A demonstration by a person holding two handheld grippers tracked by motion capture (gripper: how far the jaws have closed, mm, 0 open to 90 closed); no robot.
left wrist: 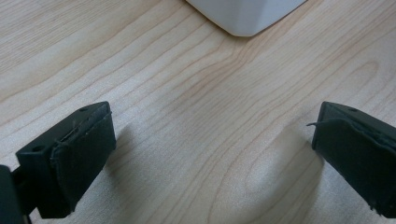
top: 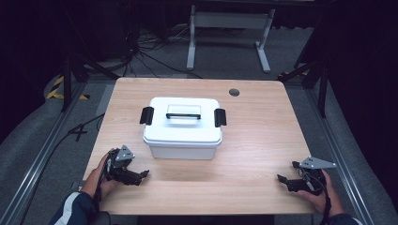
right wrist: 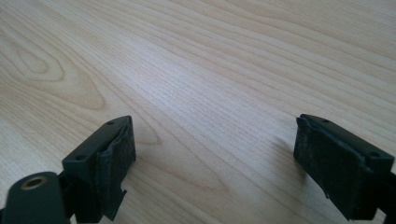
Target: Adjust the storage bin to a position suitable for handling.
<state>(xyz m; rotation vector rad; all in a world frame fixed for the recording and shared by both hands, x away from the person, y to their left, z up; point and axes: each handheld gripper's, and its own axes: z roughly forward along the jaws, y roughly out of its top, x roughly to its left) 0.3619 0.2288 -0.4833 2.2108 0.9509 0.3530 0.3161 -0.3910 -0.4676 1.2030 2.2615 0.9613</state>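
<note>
While both the left gripper [top: 146,174] and right gripper [top: 287,171] rest spread and empty, the white lidded plastic box [top: 182,127] looks rigid, smooth, best taken by its black-edged top handle [top: 183,114]

My count: one white lidded box [top: 182,127] on table [top: 253,154]; two black side latches [top: 147,115] on it; one black handle [top: 183,115] on lid; two grippers, left gripper [top: 144,174], right gripper [top: 286,171]; one round grommet hole [top: 234,92].

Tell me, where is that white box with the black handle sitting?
In the high view, the white box sits mid-table, slightly left, lid on, just beyond the left gripper.
</note>
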